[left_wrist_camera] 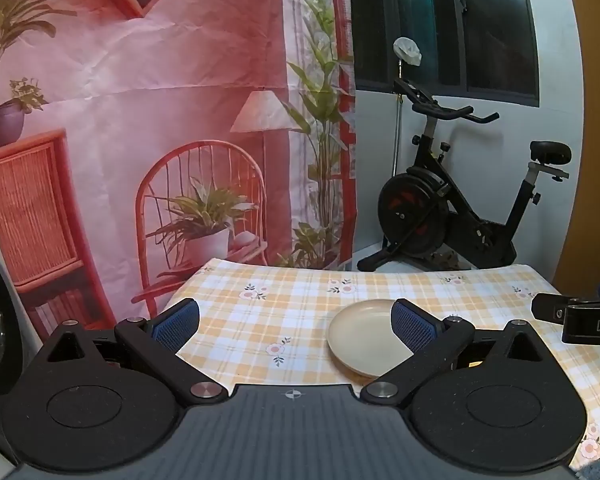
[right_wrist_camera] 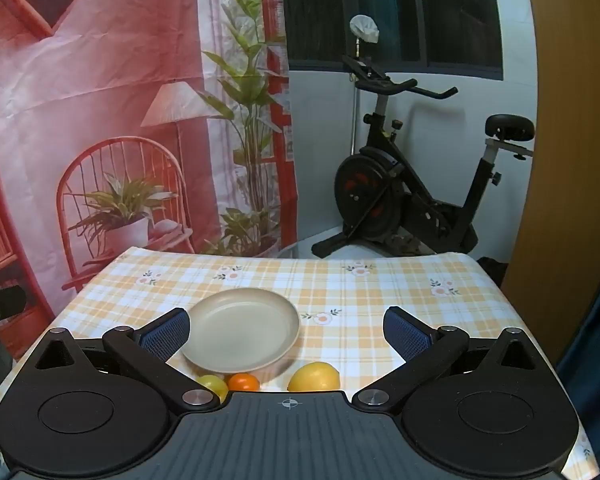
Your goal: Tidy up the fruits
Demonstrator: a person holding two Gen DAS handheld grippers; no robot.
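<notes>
A cream plate lies empty on the checked tablecloth. Just in front of it, at the near edge, lie a lemon, a small orange fruit and a yellow-green fruit, partly hidden by the gripper body. My right gripper hovers open above them, nothing between its fingers. In the left wrist view the same plate sits under the right blue pad. My left gripper is open and holds nothing. The right gripper's tip shows at the frame's right edge.
A printed backdrop hangs behind the table's far left. An exercise bike stands beyond the far edge, under a dark window. A wooden panel rises at the right. The table's left edge drops off near my left fingers.
</notes>
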